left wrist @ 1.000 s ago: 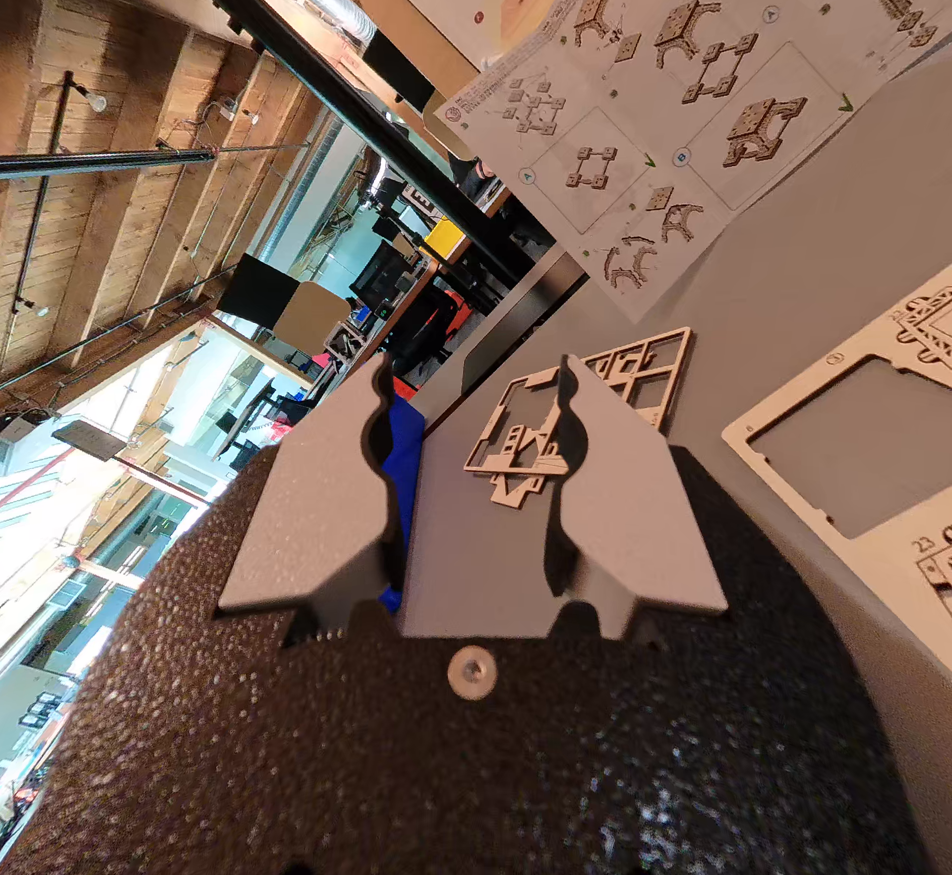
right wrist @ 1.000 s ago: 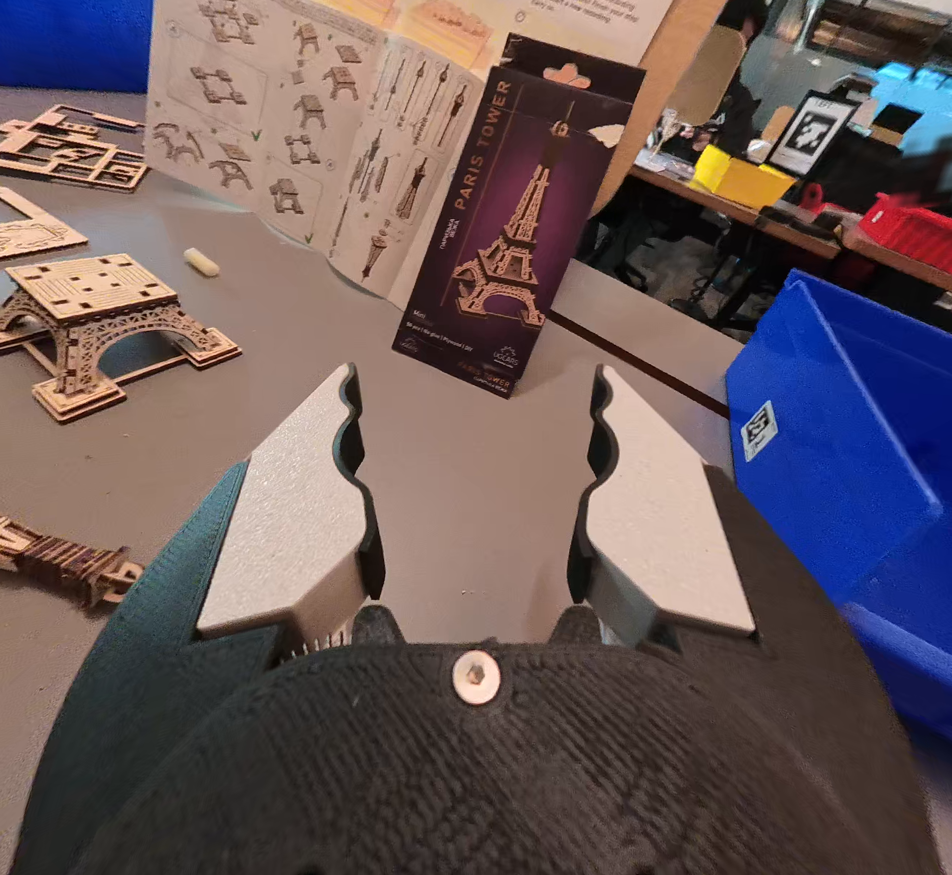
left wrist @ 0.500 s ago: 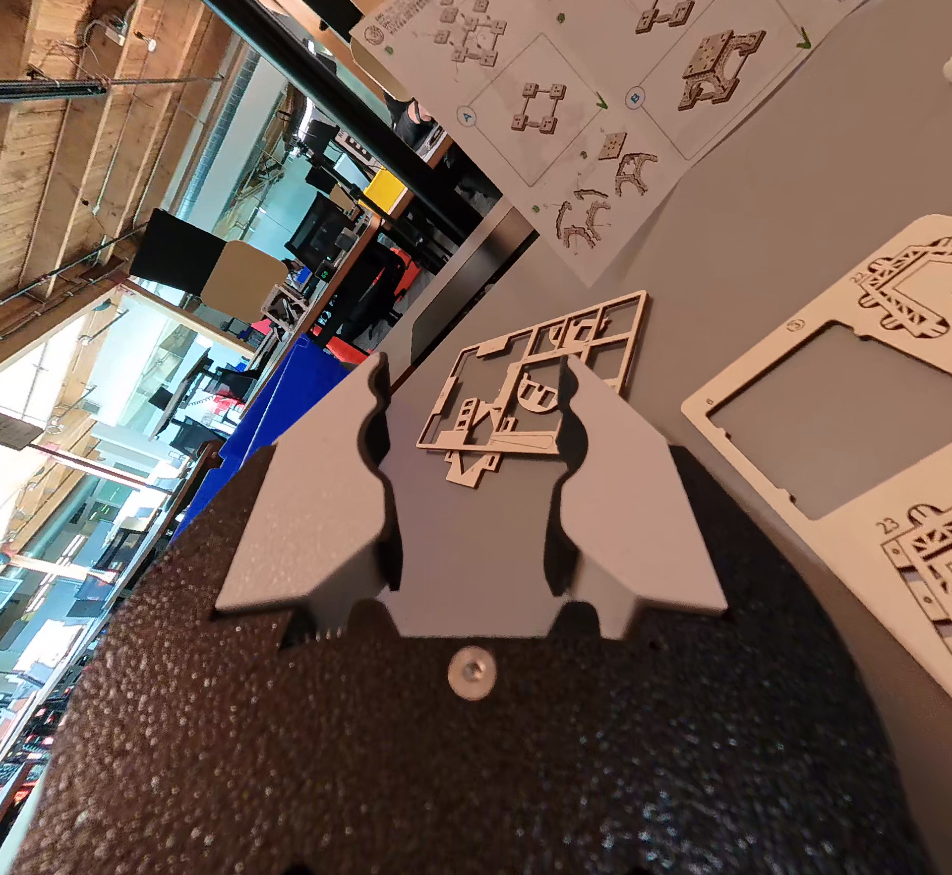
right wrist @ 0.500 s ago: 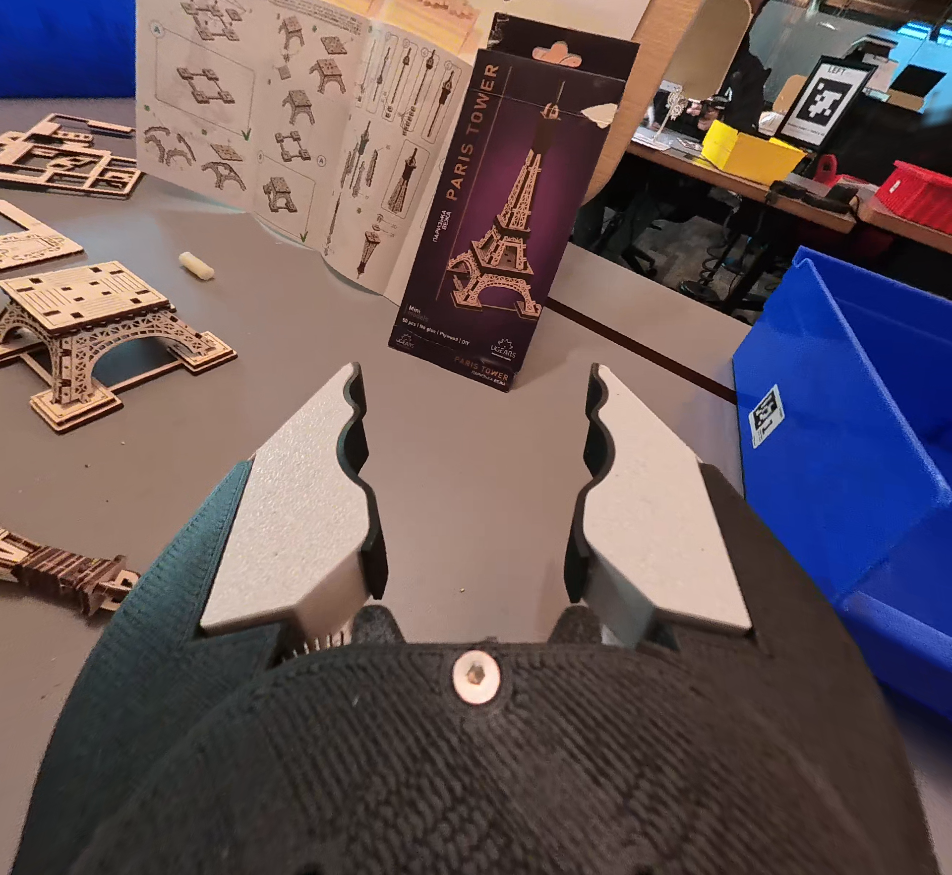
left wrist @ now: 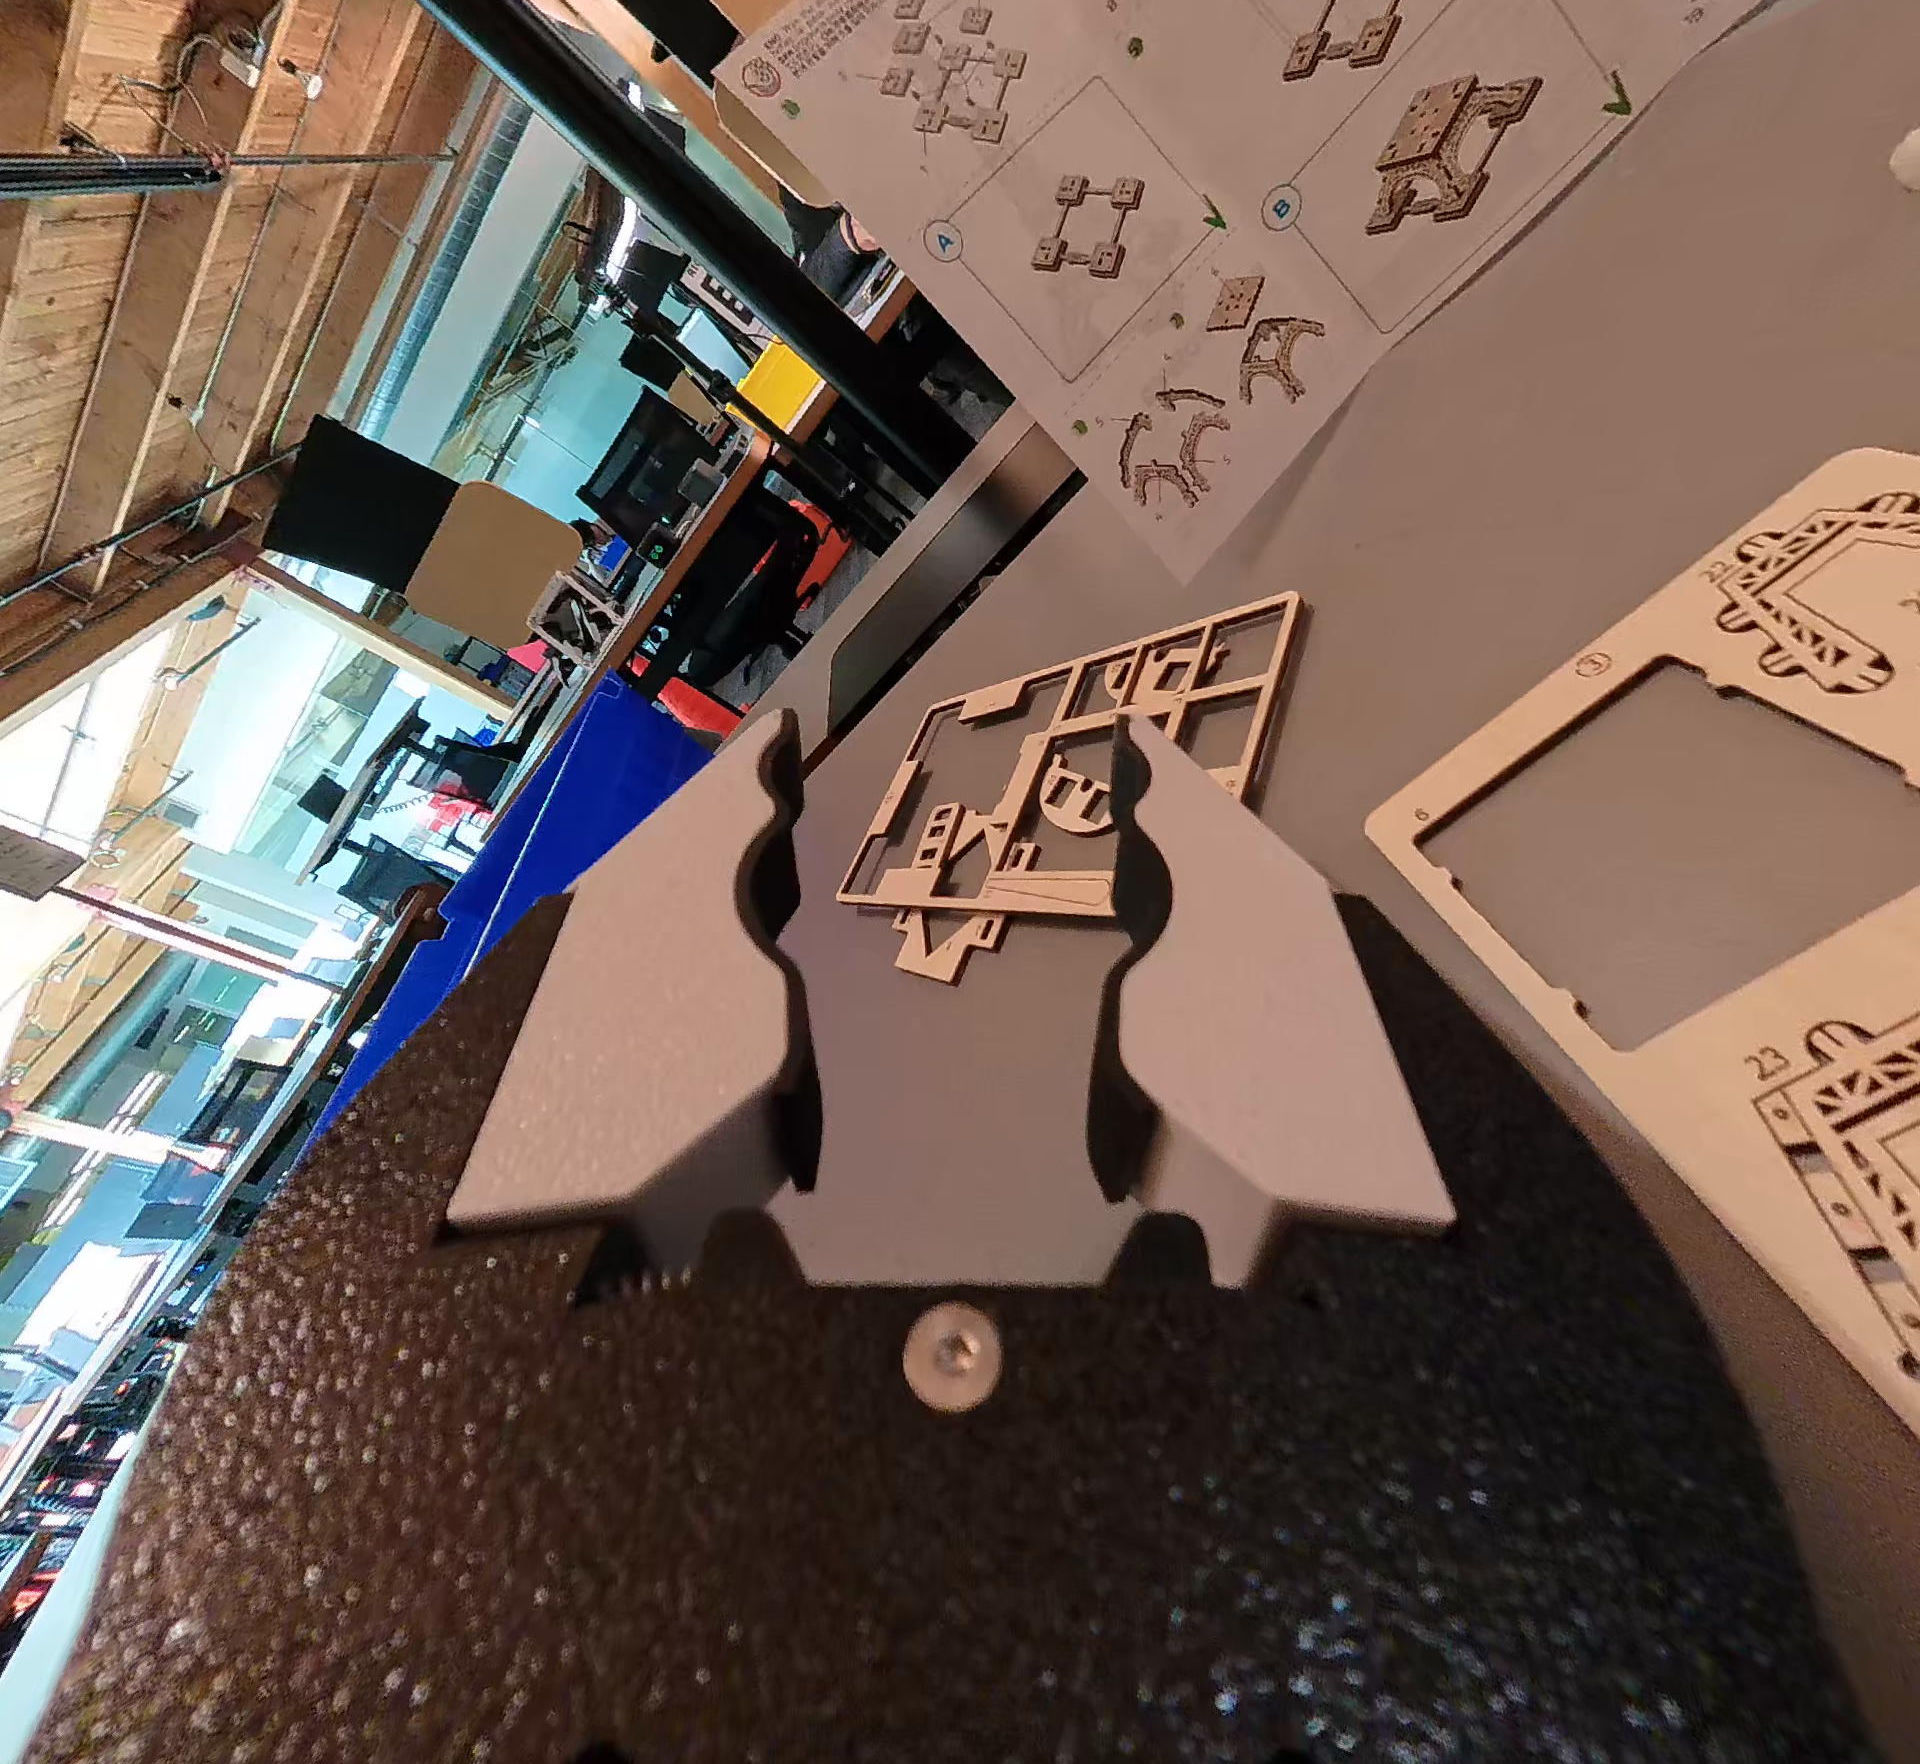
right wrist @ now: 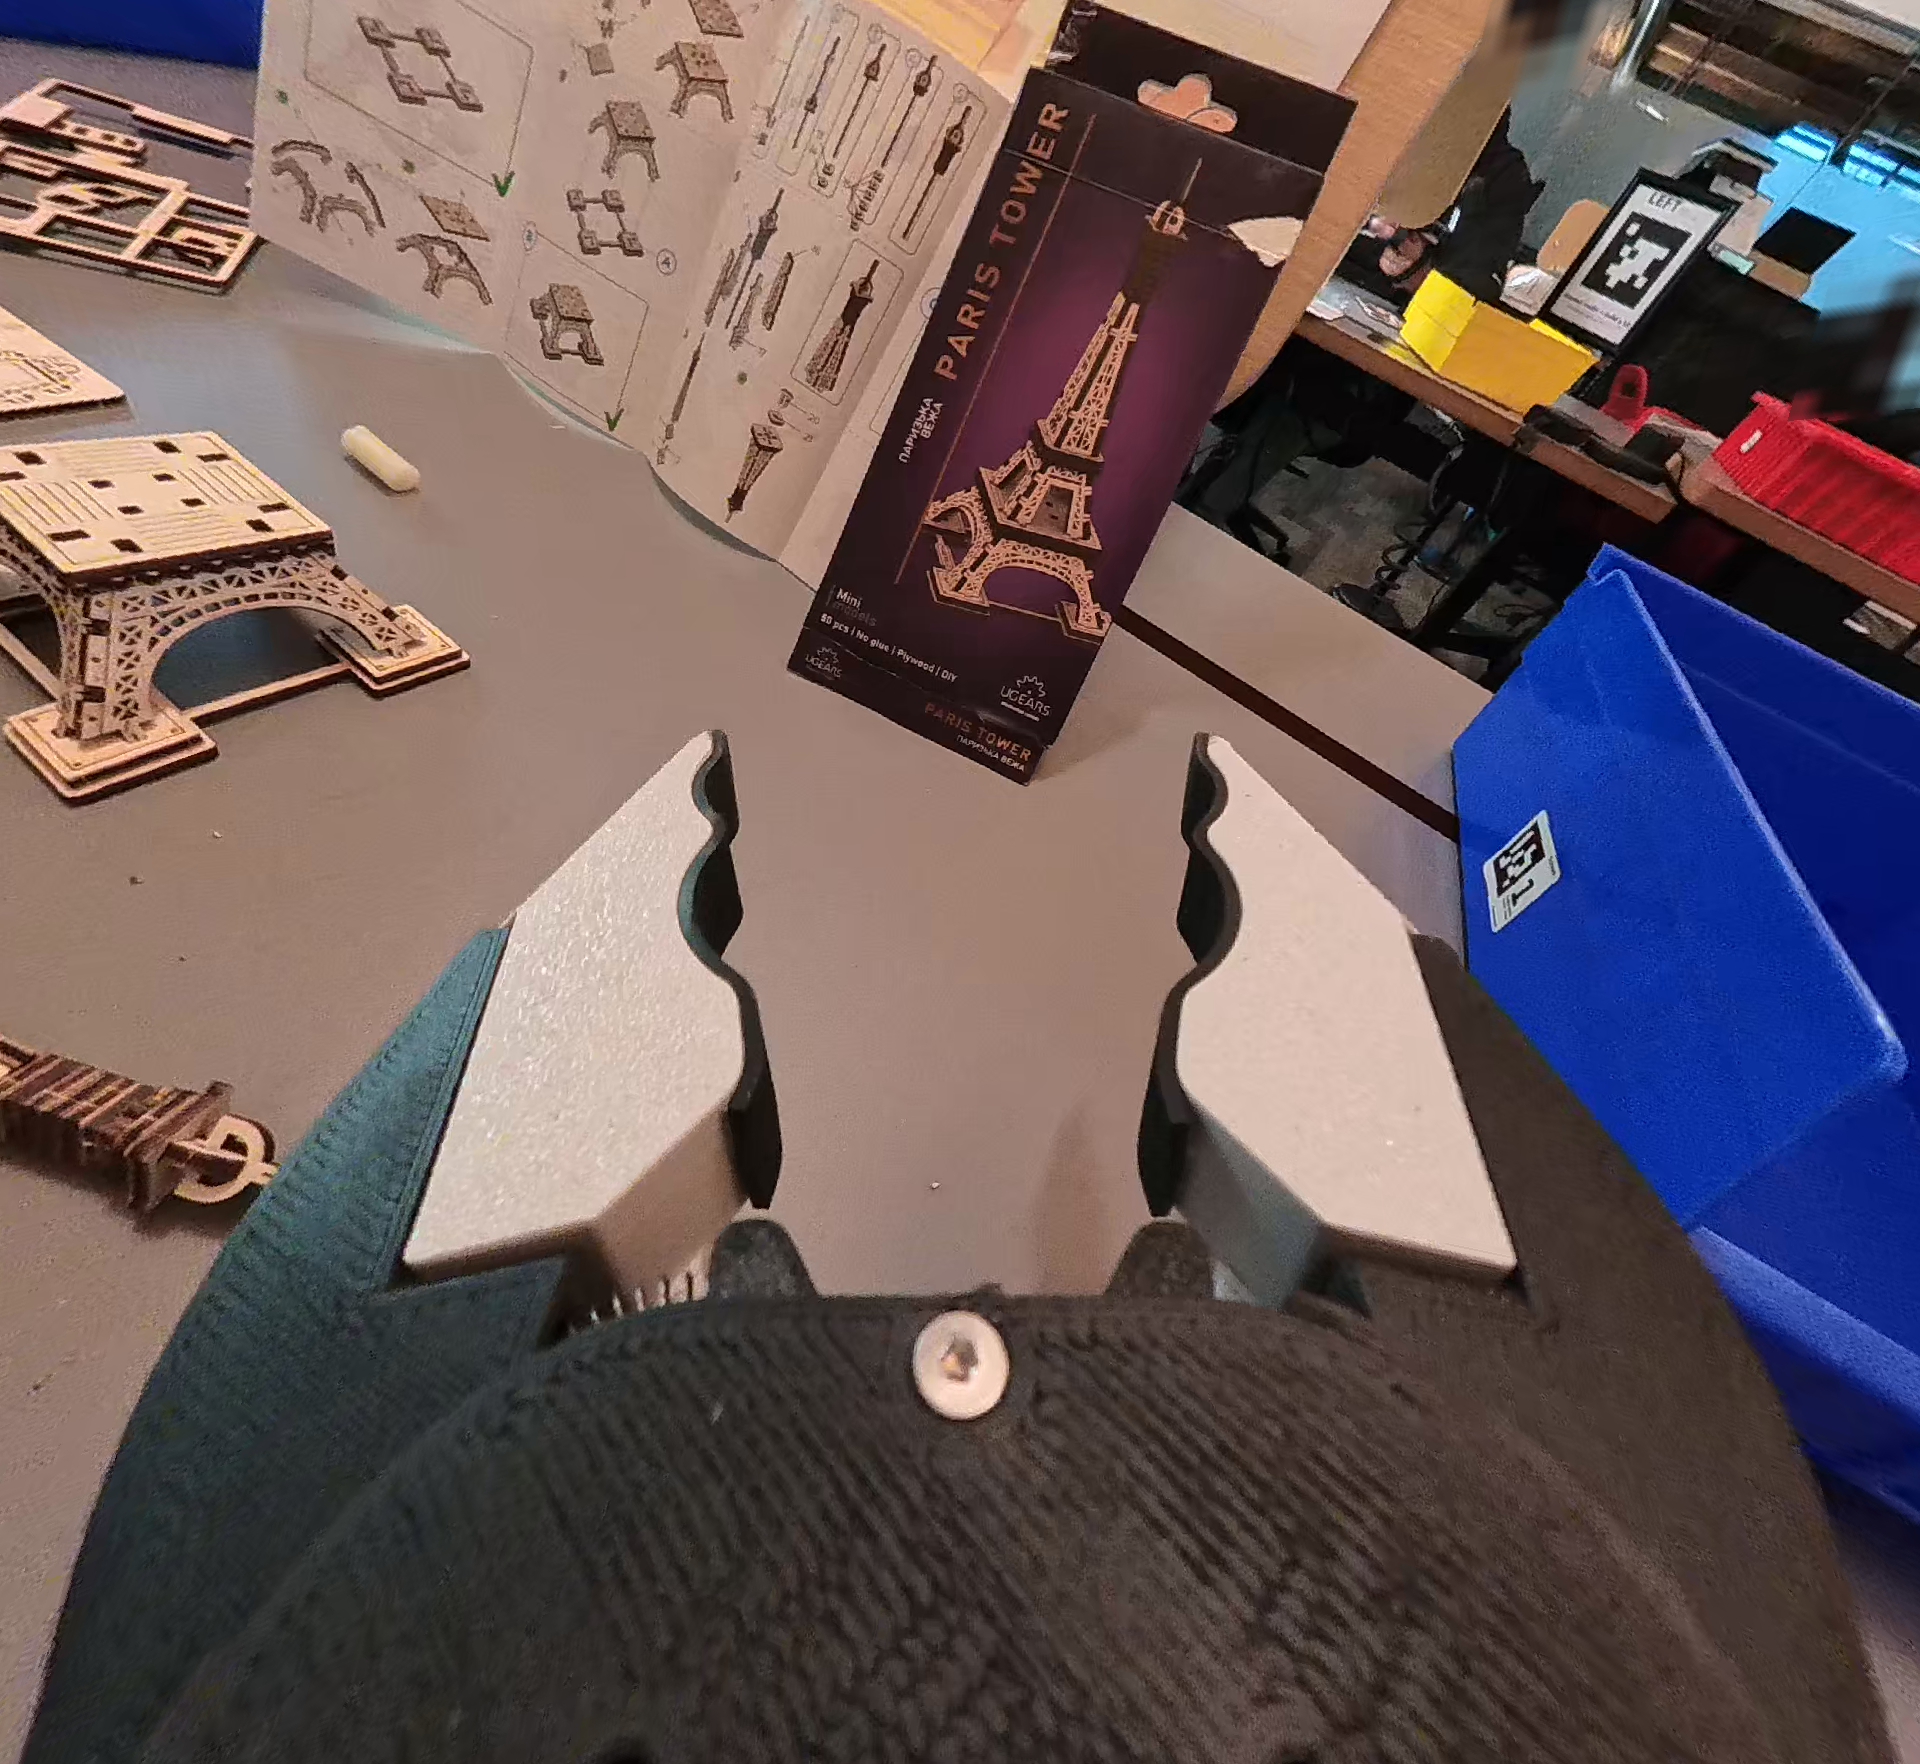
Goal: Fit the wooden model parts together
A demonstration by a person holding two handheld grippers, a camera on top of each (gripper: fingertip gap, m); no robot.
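Both my left tongs [left wrist: 956, 748] and right tongs [right wrist: 956, 748] hang spread and empty; the tower base [right wrist: 166, 571] stands mid-left, and a careless pinch could snap the thin parts sheet [left wrist: 1060, 779] at centre frame.

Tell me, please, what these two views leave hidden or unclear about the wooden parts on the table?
- Spent parts frame, left wrist view: its near right corner sits behind the left gripper.
- Pale parts sheet, left wrist view: cut off by the right edge.
- Dark spire piece, right wrist view: cut off by the left edge.
- Tower base, right wrist view: far legs cut off at the left edge.
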